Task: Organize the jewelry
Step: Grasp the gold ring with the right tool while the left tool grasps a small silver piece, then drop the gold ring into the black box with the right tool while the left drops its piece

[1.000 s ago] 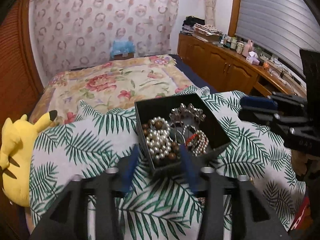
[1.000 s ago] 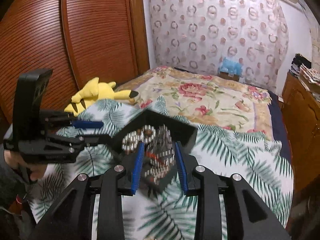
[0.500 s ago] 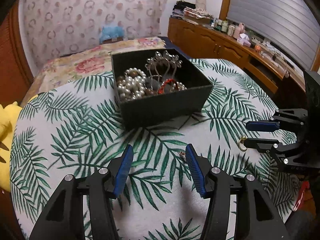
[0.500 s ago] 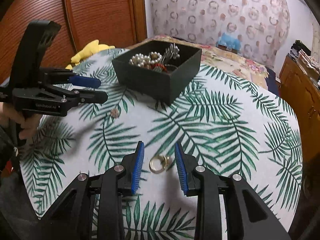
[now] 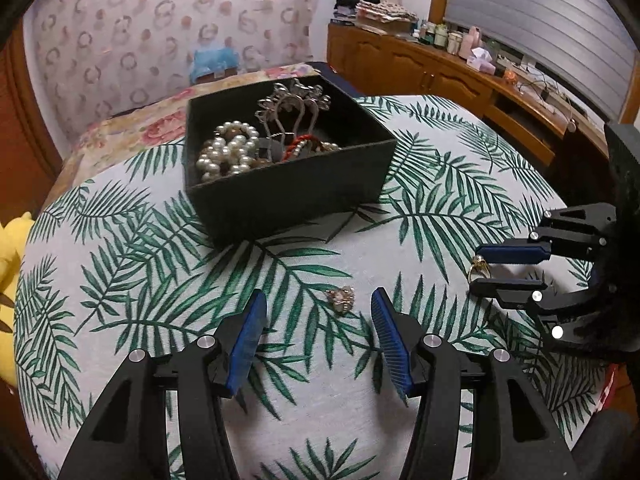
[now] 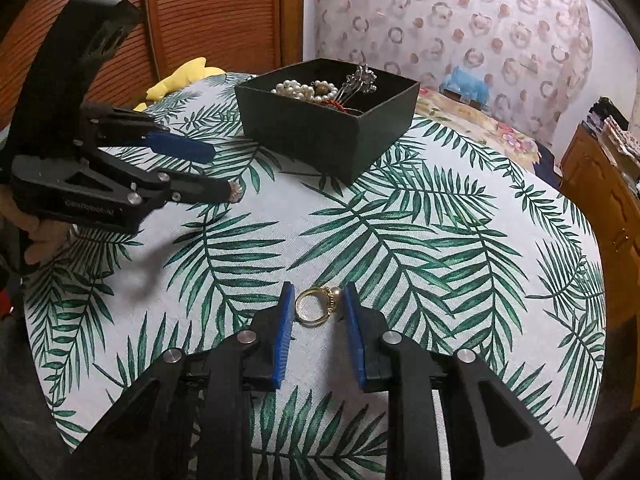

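A black jewelry box holding pearls, a silver hair comb and red cord stands on the round table. A small pinkish ring lies on the cloth between the tips of my open left gripper. A gold ring with a pearl lies on the cloth between the tips of my open right gripper. Neither ring is clamped.
The table has a palm-leaf cloth. Behind it are a floral bed, a yellow plush toy, a wooden sideboard and a wooden wardrobe.
Both grippers have dropped lower and moved forward, so each ring now sits between its gripper's fingertips. The box has stayed in place.
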`<state>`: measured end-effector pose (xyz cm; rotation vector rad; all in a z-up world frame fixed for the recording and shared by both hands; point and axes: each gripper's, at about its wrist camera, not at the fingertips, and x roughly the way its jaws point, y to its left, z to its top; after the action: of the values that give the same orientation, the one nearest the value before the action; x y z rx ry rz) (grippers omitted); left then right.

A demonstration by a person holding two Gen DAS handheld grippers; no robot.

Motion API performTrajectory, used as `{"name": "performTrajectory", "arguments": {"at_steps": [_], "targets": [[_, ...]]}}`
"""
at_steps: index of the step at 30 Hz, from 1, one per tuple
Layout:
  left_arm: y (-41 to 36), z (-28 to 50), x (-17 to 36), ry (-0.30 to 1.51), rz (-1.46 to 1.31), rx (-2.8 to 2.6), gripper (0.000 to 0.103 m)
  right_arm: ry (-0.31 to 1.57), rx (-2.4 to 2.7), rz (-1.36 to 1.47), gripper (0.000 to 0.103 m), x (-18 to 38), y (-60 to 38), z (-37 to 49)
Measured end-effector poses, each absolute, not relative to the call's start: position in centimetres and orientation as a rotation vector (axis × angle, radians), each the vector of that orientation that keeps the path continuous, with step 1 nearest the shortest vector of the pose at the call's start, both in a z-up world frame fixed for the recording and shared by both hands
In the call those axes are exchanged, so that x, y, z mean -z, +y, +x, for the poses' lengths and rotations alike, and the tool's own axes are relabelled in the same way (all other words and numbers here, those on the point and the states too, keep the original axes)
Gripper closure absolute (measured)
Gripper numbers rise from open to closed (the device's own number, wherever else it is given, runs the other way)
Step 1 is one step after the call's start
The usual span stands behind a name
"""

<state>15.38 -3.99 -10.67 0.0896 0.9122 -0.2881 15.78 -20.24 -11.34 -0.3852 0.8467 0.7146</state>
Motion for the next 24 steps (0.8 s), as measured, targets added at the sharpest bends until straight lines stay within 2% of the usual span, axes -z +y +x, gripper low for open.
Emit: {"name": "performTrajectory", "arguments": {"at_steps": [1, 2, 3, 5, 8, 10, 13, 24], "targets": [[-4.2, 15.4, 10.8, 0.911, 0.099, 0.289, 0.053, 0.846, -0.716, -0.379, 0.076, 11.3, -20.4, 15.8], [-4.4, 15.3, 10.8, 0.909, 0.107, 0.288, 0.060, 0.845, -0.717, -0.372, 0.076, 11.3, -20.5, 15.8], [-4.7, 15.3, 11.0, 0.906, 0.123, 0.285, 0.074, 0.844, -0.718, -0.367, 0.076, 11.3, -20.6, 15.8], [-5.0, 15.3, 11.3, 0.913, 0.150, 0.282, 0.083, 0.844, -0.719, -0.359, 0.076, 11.3, -20.7, 15.9], [-5.2, 15.4, 11.4, 0.903, 0.153, 0.280, 0.083, 0.840, -0.713, -0.366, 0.076, 11.2, -20.7, 16.1], [-5.1, 15.4, 11.4, 0.899, 0.151, 0.284, 0.091, 0.836, -0.714, -0.363, 0.076, 11.0, -20.8, 16.2], [-4.8, 15.4, 11.2, 0.896, 0.137, 0.288, 0.096, 0.821, -0.712, -0.358, 0.076, 10.5, -20.9, 16.5], [-3.1, 15.7, 7.1, 0.798, 0.053, 0.299, 0.096, 0.726, -0.722, -0.330, 0.076, 6.7, -19.7, 19.5]]}}
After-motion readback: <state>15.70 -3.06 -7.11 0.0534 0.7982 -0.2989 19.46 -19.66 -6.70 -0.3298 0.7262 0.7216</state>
